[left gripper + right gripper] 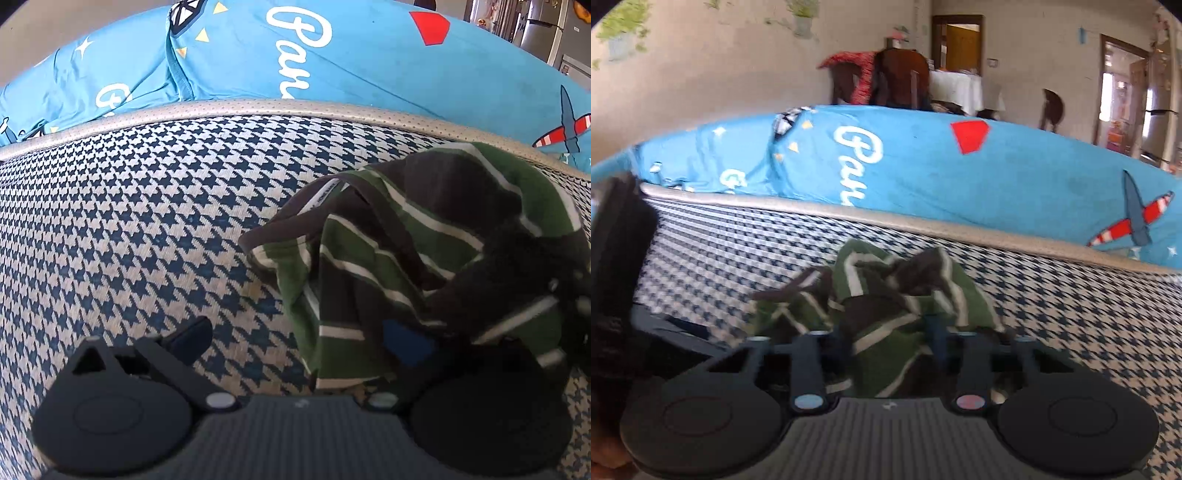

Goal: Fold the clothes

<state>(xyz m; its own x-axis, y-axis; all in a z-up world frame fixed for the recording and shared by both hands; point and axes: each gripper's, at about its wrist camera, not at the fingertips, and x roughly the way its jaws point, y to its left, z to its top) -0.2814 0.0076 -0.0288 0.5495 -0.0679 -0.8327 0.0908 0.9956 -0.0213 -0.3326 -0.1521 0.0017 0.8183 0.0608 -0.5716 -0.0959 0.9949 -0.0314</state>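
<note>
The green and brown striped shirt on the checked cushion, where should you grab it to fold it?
Grab the green and brown striped cotton shirt at its brown neck edge by the white label, coming from the bare checked side. That edge sticks out flat from the bunched heap, so fingers can probably slide around it.

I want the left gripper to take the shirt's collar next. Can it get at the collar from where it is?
Probably yes. The left gripper stands open, and the collar lies exposed ahead on the shirt, with only bare cushion before it.
</note>
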